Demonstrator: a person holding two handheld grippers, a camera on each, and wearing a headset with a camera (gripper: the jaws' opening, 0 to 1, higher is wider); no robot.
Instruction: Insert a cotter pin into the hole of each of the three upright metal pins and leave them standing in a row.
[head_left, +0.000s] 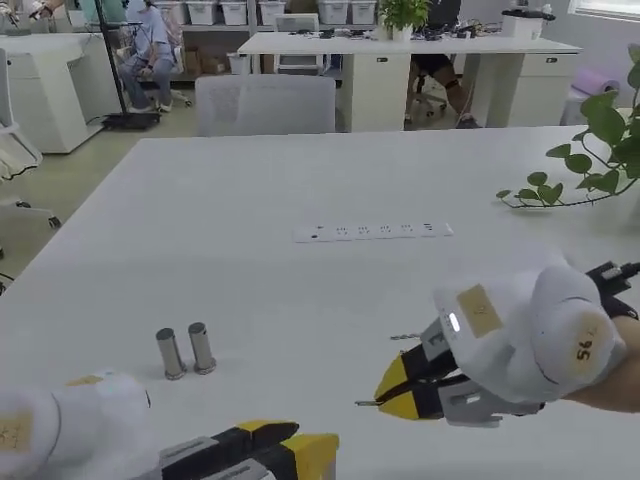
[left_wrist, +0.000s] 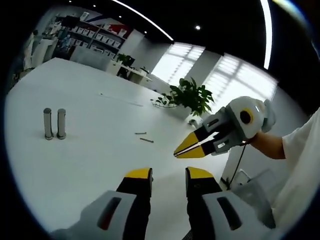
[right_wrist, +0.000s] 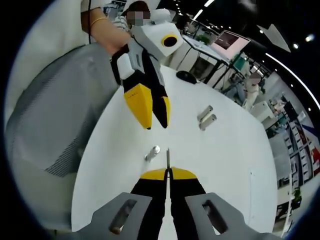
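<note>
Two upright metal pins (head_left: 186, 351) stand side by side on the white table, left of centre; they also appear in the left gripper view (left_wrist: 54, 123) and the right gripper view (right_wrist: 207, 117). A third metal pin (right_wrist: 152, 152) sits on the table close in front of my right gripper (right_wrist: 168, 172), which is shut on a thin cotter pin (right_wrist: 168, 159) sticking out past its tips. In the head view that right gripper (head_left: 385, 392) hovers low at the right. My left gripper (left_wrist: 168, 176) is open with nothing between its jaws, and sits at the bottom (head_left: 285, 440).
Two loose cotter pins (left_wrist: 144, 137) lie on the table between the grippers. A white power strip (head_left: 372, 232) lies mid-table, and plant leaves (head_left: 590, 160) reach in at the right edge. Chairs, desks and seated people are beyond the far edge.
</note>
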